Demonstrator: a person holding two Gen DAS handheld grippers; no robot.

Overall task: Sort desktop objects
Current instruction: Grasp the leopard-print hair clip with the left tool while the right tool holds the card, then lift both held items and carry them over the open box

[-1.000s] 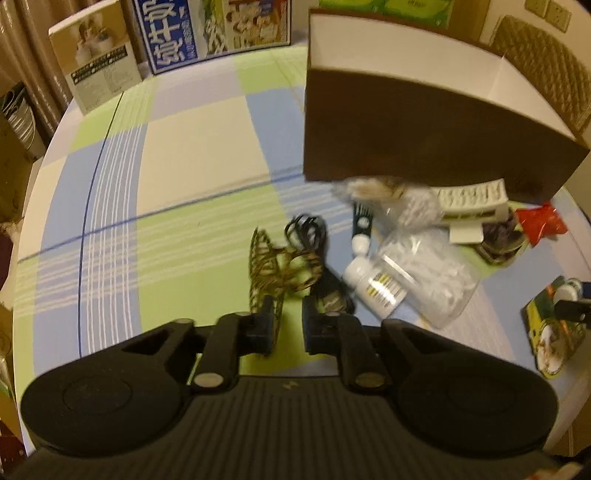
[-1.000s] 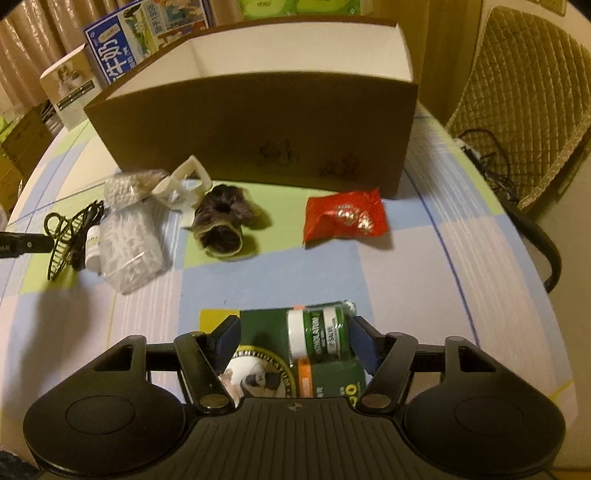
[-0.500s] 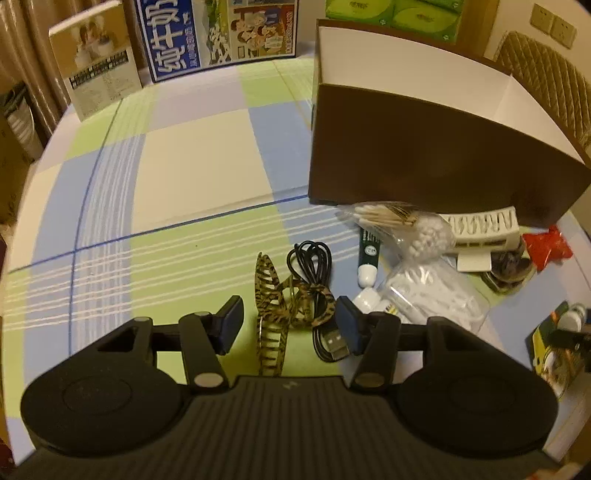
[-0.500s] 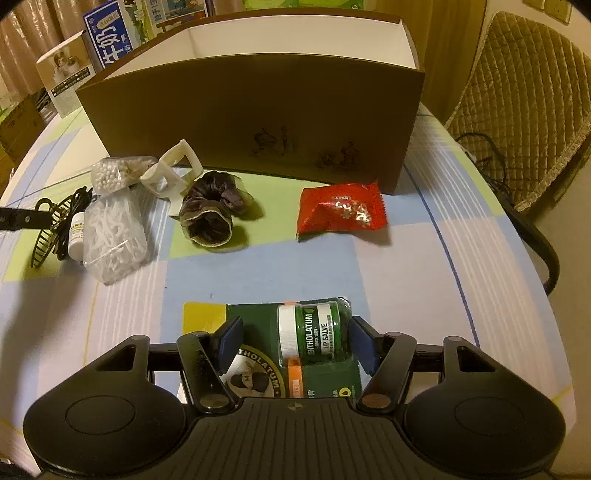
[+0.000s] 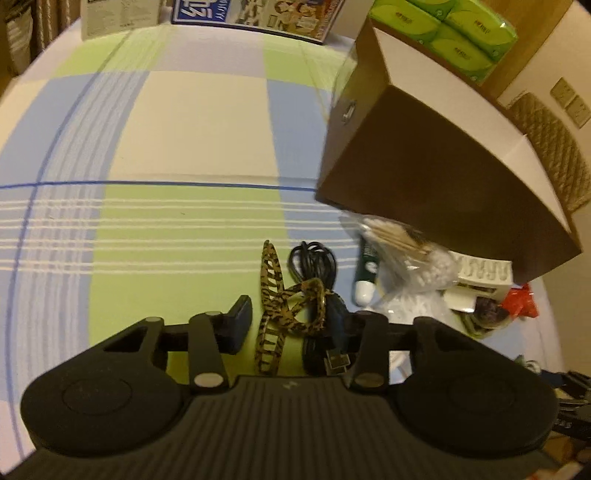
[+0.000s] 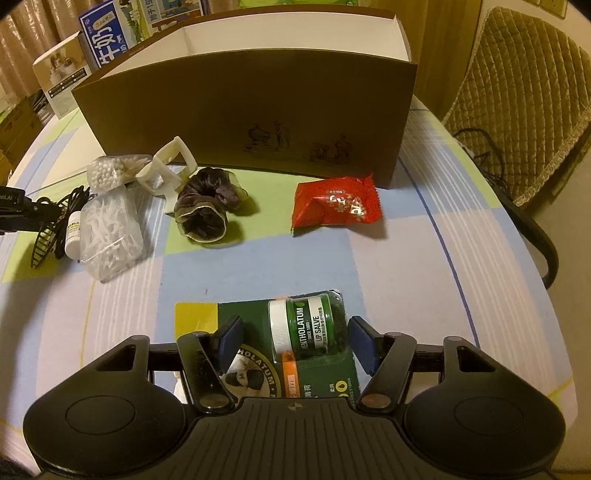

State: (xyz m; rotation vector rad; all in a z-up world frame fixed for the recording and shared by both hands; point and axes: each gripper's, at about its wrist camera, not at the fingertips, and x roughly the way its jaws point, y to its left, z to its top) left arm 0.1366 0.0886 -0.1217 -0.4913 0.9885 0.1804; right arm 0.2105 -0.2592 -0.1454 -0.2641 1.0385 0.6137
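My left gripper (image 5: pixel 291 325) is open, its fingers either side of a leopard-print hair claw (image 5: pixel 284 306) and a coiled black USB cable (image 5: pixel 317 266) on the checked tablecloth. My right gripper (image 6: pixel 295 343) is open around a green lip salve blister pack (image 6: pixel 306 332) lying flat. A brown open box (image 6: pixel 251 107) with a white inside stands behind; it also shows in the left wrist view (image 5: pixel 436 162). In front of it lie a red snack packet (image 6: pixel 336 206), a dark scrunchie (image 6: pixel 207 210), a white clip (image 6: pixel 166 170), bags of cotton swabs (image 6: pixel 110 229) and a small white bottle (image 6: pixel 74 232).
A milk carton box (image 6: pixel 107 33) and a white box (image 6: pixel 62 81) stand at the back left. Green tissue packs (image 5: pixel 443 33) sit behind the brown box. A quilted chair (image 6: pixel 517 103) and a black cable (image 6: pixel 532 229) are off the table's right edge.
My left gripper opened from nearly shut and moved down and forward around the hair claw and cable. My right gripper drew back slightly, showing more of the lip salve pack.
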